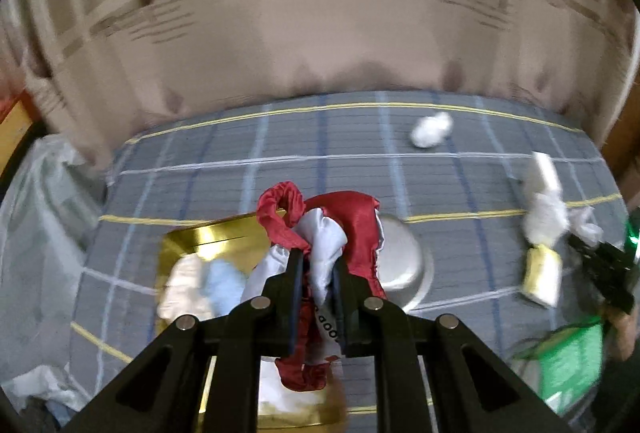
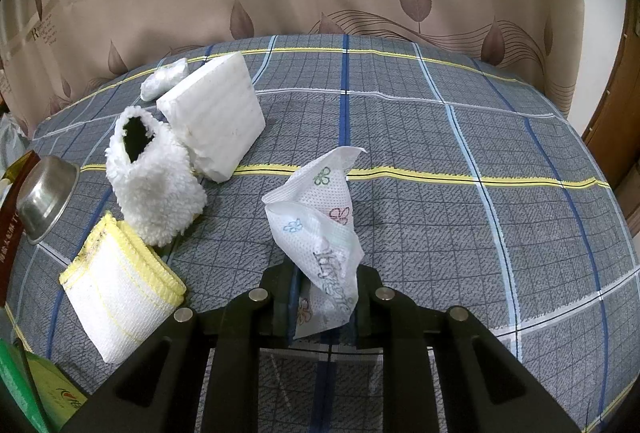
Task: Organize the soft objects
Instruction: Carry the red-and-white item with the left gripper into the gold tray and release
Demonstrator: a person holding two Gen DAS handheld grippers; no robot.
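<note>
Now your left gripper (image 1: 316, 273) pinches the red-and-white satin pouch (image 1: 344, 233) above the shiny gold box (image 1: 208, 241), your right gripper (image 2: 326, 293) clamps the flower-printed white tissue (image 2: 316, 225); release the pouch into the box next.

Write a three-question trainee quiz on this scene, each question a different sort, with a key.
1. True or false: the left gripper is clamped on a red and white satin cloth.
2. The right gripper holds: A) the fluffy white bootie B) a flower-printed tissue C) the foam block
3. Fill in: the yellow-edged cloth lies on the ____ bedcover.

Key: 1 true; 2 B; 3 checked
</note>
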